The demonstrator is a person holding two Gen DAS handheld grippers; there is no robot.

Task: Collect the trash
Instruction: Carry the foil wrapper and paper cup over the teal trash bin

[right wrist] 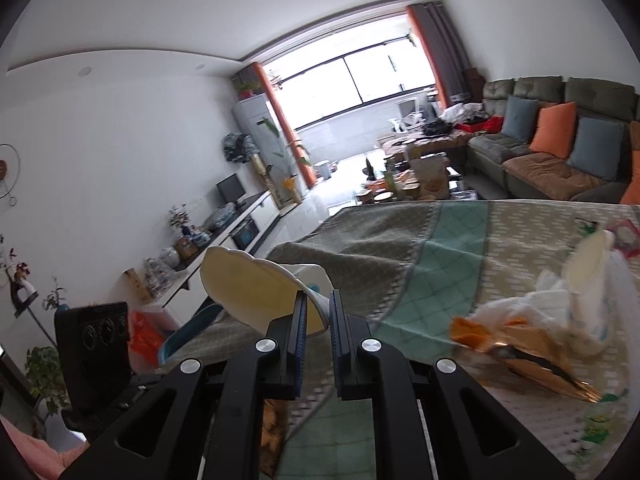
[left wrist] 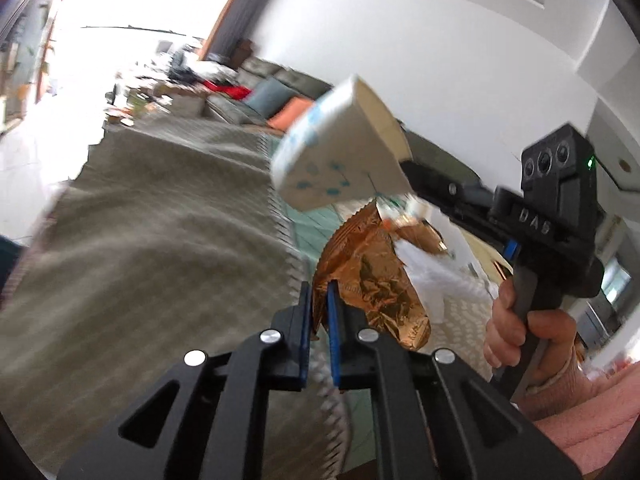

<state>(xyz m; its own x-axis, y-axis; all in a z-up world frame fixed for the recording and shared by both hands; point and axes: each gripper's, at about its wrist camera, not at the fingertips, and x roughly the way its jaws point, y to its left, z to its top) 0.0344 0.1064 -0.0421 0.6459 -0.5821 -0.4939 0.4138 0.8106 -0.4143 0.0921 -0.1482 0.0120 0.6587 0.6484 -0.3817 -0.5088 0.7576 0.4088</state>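
Trash is in both grippers. Left gripper [left wrist: 319, 304]: jaws drawn narrow, the blue pads pinching the edge of a crumpled copper foil wrapper [left wrist: 372, 276], which rises from the fingertips toward one o'clock. Behind the wrapper, at about two o'clock, lies white crumpled tissue [left wrist: 432, 276] on the bench [left wrist: 140, 240], which is covered by a grey, teal and cream patterned cloth.

Right gripper [right wrist: 318, 312]: jaws likewise nearly together, clamped on the wall of a squashed paper cup [right wrist: 256, 288], white with blue print, its cream inside facing up and out toward ten o'clock. In the left wrist view that same cup [left wrist: 340, 148] hangs at twelve o'clock above the wrapper, with the right gripper's black body and the person's hand [left wrist: 528, 336] on its handle at three o'clock.

From the right wrist view, at three to four o'clock, the wrapper [right wrist: 528, 352] and tissue [right wrist: 520, 308] sit beside a second paper cup [right wrist: 592, 280] on the cloth. A sofa [right wrist: 552, 160] with orange and blue cushions stands at two o'clock.
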